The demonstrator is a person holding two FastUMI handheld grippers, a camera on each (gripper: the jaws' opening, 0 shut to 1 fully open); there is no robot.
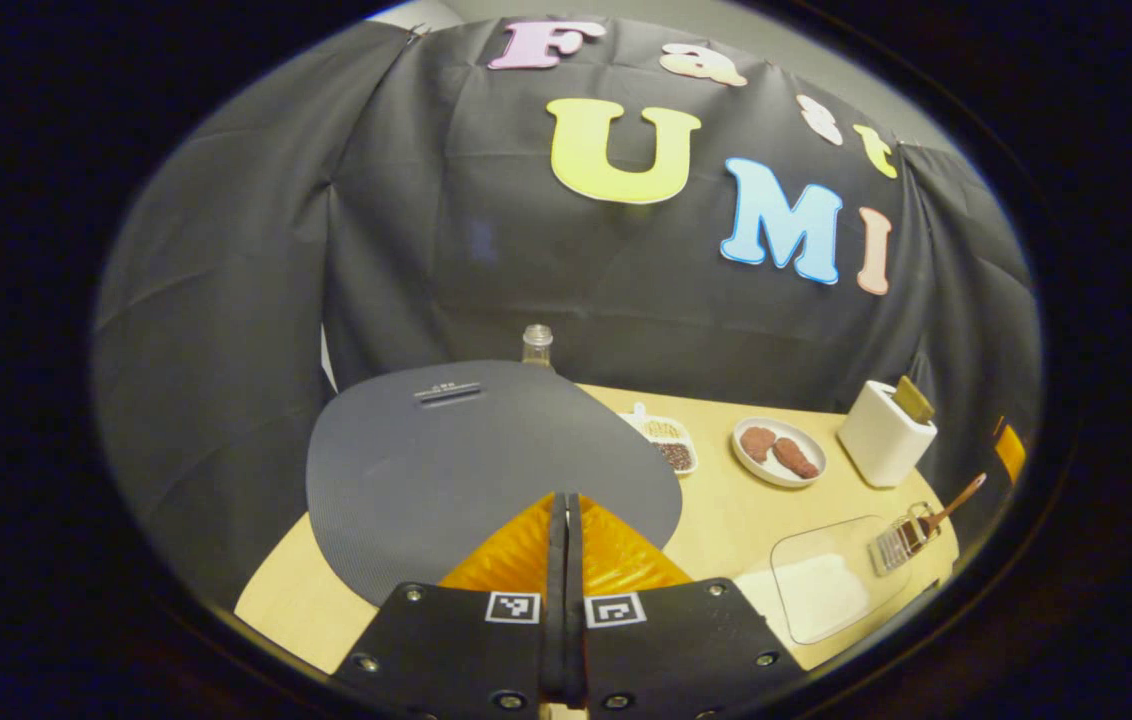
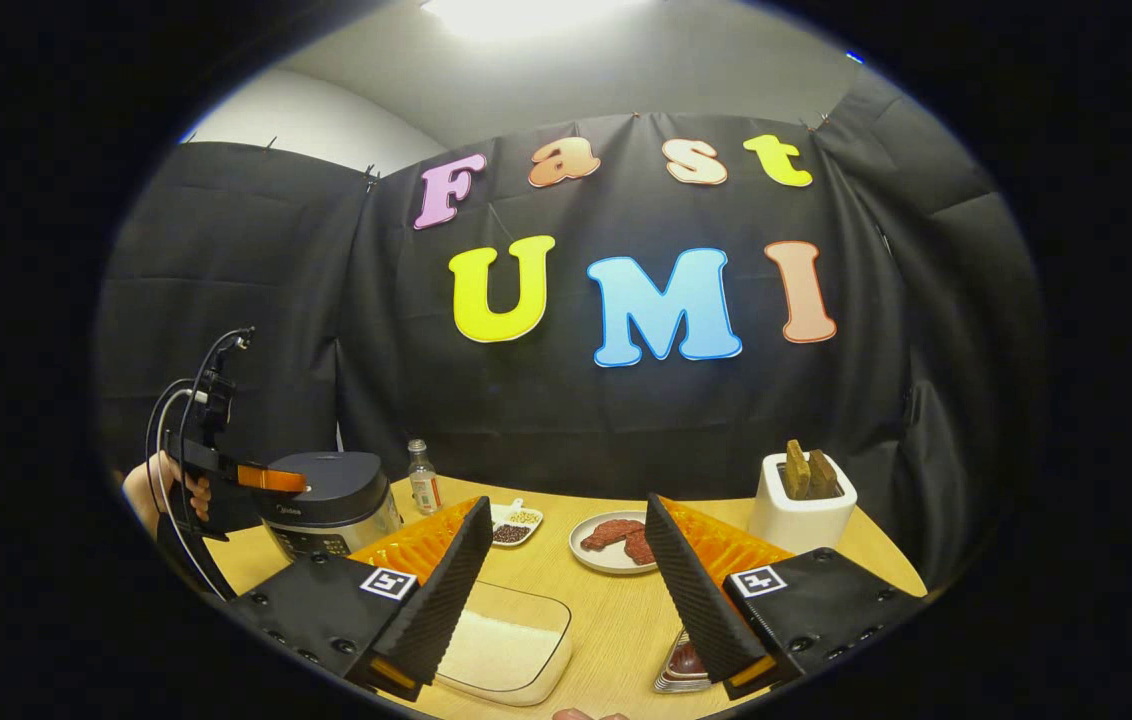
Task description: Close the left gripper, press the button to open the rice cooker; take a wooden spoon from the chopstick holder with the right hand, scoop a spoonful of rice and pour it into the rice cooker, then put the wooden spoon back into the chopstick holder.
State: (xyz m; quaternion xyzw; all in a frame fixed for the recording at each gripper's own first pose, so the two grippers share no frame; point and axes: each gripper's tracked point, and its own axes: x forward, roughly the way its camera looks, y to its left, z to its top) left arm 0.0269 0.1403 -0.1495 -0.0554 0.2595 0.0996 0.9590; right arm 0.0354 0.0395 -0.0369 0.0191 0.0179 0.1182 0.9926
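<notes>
The dark grey rice cooker point(image 2: 331, 500) stands at the table's left with its lid point(image 1: 456, 470) down. My left gripper point(image 1: 563, 545) is shut, fingers pressed together with nothing between them, low over the lid's near edge. In the right gripper view a hand holds that left gripper point(image 2: 276, 478) against the cooker's upper left side. My right gripper point(image 2: 571, 600) hangs open above the glass container of rice point(image 2: 506, 640). The wire chopstick holder point(image 1: 898, 543) holds the wooden spoon point(image 1: 958, 498), and its base point(image 2: 681, 668) lies beside my right finger.
A small bottle point(image 2: 423, 478) stands behind the cooker. A divided dish of grains point(image 2: 516, 525), a plate of meat point(image 2: 616, 540) and a white toaster with bread slices point(image 2: 801, 510) line the back of the wooden table point(image 2: 616, 620). The rice container point(image 1: 826, 590) sits near the front edge.
</notes>
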